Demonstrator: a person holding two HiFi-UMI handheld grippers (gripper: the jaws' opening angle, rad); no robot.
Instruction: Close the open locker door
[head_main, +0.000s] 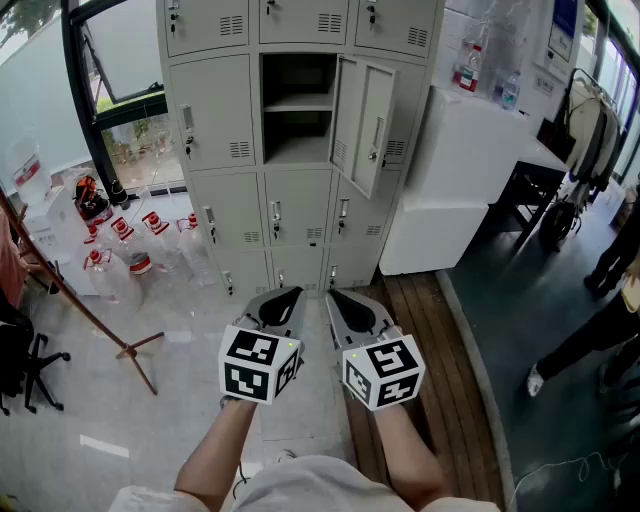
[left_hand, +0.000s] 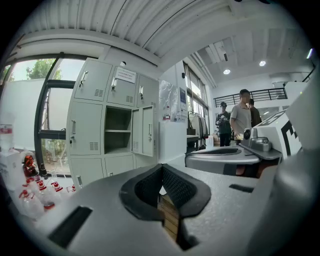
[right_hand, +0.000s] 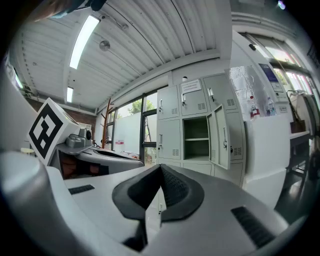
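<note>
L gripper (head_main: 284, 296) & R gripper (head_main: 340, 300), lower centre of head view: light grey moulded shells tapering to a point, w/ black lining round the jaws. Each carries a white cube w/ black square markers: L cube (head_main: 258, 365), R cube (head_main: 383, 372). In the gripper views the pads (left_hand: 176, 186) are black w/ a fine cross-hatched texture, and dark rectangular slots (left_hand: 70, 226) sit in the grey shell either side. Person wears a pale short-sleeved top (head_main: 310, 488), at bottom edge of frame.
</note>
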